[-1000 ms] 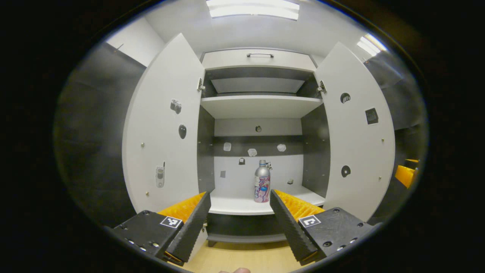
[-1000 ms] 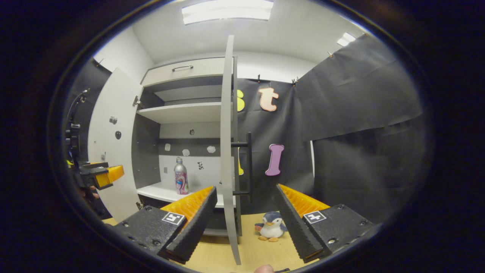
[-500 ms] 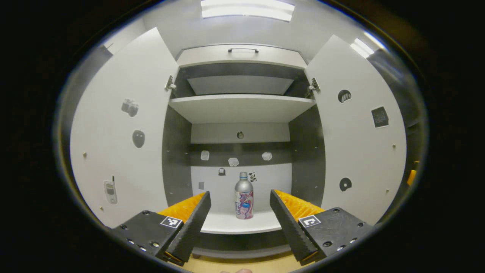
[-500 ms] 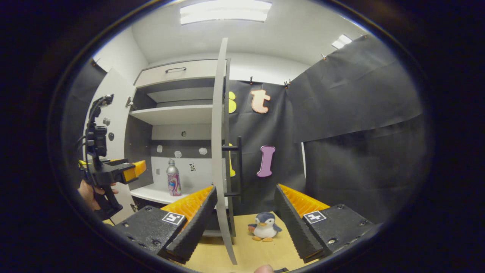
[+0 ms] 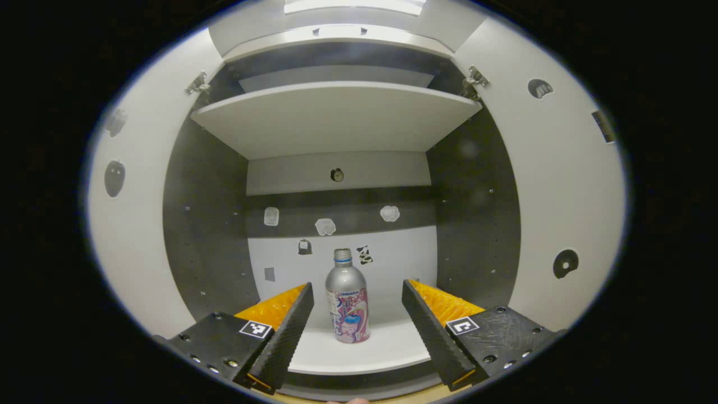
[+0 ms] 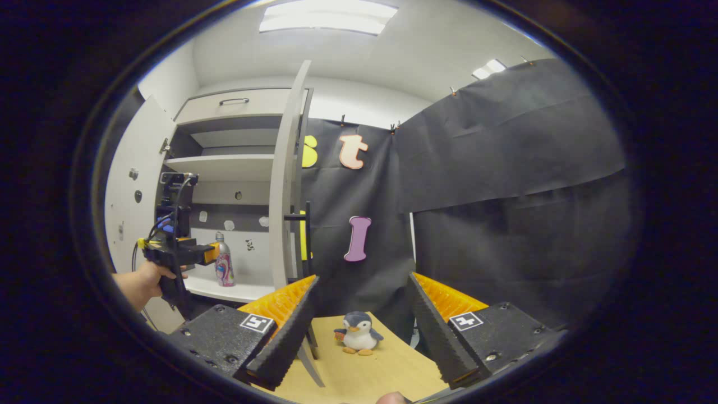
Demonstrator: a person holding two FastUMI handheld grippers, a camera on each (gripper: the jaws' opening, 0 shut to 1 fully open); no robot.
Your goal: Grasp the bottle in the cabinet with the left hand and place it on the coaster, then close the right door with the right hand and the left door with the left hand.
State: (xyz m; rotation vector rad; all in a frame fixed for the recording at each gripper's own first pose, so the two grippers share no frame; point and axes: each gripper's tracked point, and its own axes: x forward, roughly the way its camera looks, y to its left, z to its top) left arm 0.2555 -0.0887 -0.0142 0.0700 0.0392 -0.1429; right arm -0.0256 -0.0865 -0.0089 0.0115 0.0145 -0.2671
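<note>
left gripper (image 5: 354,322) spread wide — the drink bottle (image 5: 348,297) stands upright on the cabinet's lower shelf (image 5: 387,350), centred between the jaws, untouched; right gripper (image 6: 362,322) spread too — around nothing.

Right gripper (image 6: 359,314) fingers spread wide, nothing between them; straight ahead past the tips a toy penguin (image 6: 359,334) stands on the wooden table (image 6: 387,370). Just left of the left finger the right door (image 6: 283,185) stands edge-on and open, cabinet (image 6: 224,146) interior beyond it. Far left, a hand (image 6: 143,280) holds the left gripper (image 6: 210,253) level at the lower shelf, tips just beside the upright bottle (image 6: 224,268); contact can't be told.
</note>
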